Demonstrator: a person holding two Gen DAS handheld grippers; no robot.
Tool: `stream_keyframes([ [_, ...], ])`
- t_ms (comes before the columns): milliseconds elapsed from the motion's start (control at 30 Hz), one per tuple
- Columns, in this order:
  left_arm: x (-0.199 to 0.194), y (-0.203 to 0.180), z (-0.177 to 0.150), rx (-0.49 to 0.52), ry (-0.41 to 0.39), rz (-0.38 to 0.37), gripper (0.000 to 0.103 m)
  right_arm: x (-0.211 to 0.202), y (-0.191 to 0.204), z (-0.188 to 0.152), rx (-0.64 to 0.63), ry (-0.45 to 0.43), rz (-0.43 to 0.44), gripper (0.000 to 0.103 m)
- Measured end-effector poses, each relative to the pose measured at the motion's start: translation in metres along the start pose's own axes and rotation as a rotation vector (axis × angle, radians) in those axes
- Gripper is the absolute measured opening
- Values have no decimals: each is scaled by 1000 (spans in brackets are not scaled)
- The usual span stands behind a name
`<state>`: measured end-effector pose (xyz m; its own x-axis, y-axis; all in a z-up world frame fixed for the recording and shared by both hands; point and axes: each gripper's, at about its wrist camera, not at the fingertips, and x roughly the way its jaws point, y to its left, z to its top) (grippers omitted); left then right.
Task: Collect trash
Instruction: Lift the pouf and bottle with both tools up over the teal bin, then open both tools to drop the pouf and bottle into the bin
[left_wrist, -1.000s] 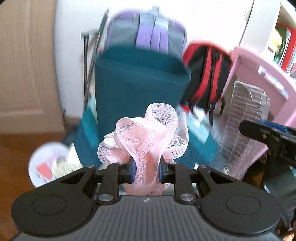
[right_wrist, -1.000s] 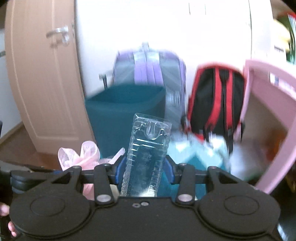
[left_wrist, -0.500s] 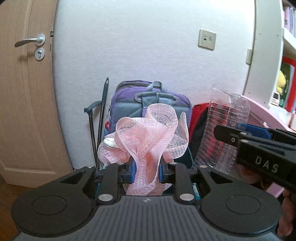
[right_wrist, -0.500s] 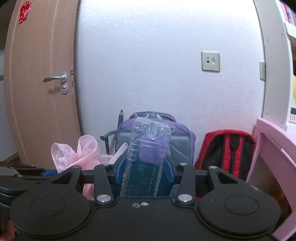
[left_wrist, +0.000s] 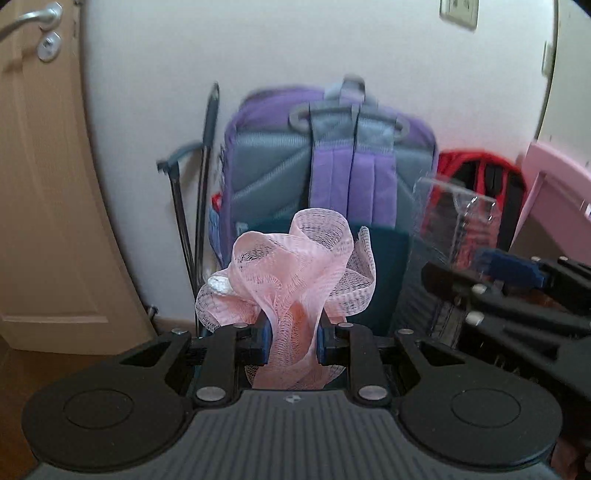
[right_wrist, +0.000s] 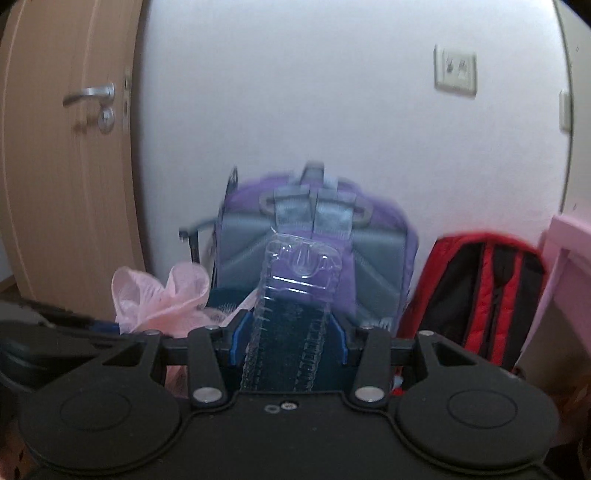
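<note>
Both hands loaded, trash in transit. Left claw (left_wrist: 293, 345) is clamped tight on a wad of pink mesh netting (left_wrist: 291, 273); the pads bite the narrow bunched neck low down, so the loose ruffles bloom above the jaws and nothing dangles. Soft stuff, so a near-closed pinch is what keeps it from slipping out.

Right claw (right_wrist: 288, 343) grips a clear plastic tray (right_wrist: 295, 295) across its width, jaws standing wide because the piece is wide. It sticks up and forward out of the jaws, ribbed sides against the blue pads. Thin and springy, likely to flex if squeezed harder.

The two claws ride side by side: the right one shows at the edge of the left view with the clear tray above it, and the pink netting shows at the left of the right view.

Ahead and below sits a dark teal bin (left_wrist: 384, 280), just in front of a purple backpack (left_wrist: 332, 162) leaning on the wall, red backpack (right_wrist: 476, 295) beside it. The bin's rim is mostly hidden behind the held items and blurred, so I can't tell if either piece is over the opening yet. Probably the drop target, both items carried high to clear its edge.
</note>
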<state>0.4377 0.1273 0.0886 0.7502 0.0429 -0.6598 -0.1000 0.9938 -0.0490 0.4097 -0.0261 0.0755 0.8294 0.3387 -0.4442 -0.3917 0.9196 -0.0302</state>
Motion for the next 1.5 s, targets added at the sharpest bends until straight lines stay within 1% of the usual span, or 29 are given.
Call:
stream_keyframes([
  [133,25,2,-4,19,57,-9,22,21,1,-16,-29,79,3,45],
  [300,37,1,-10,25,101,-25,23,29,0,-24,-38,135,27,47],
  [400,41,2,-12,15,116,-31,37,31,2,-27,-63,161,37,48],
  [467,41,3,-13,18,106,-4,58,32,1,-28,-66,172,30,48],
  [533,40,4,-12,22,91,15,66,34,-2,-28,-55,187,36,49],
  [633,36,6,-10,7,82,-2,67,34,-6,-26,-34,214,50,49],
  [767,28,8,-9,2,70,10,73,32,-7,-23,-30,237,59,49],
  [900,20,10,-12,-7,65,14,73,32,-6,-22,-25,262,64,50],
  [1000,11,10,-14,-9,52,0,73,34,-6,-21,-22,292,71,51],
  [1100,2,9,-17,-7,40,-7,75,26,-6,-19,5,283,69,51],
  [1200,-7,7,-19,-8,33,-3,80,16,-5,-17,1,279,64,51],
  [1500,-57,-2,-29,11,0,-21,81,-37,-4,-14,-7,242,71,51],
])
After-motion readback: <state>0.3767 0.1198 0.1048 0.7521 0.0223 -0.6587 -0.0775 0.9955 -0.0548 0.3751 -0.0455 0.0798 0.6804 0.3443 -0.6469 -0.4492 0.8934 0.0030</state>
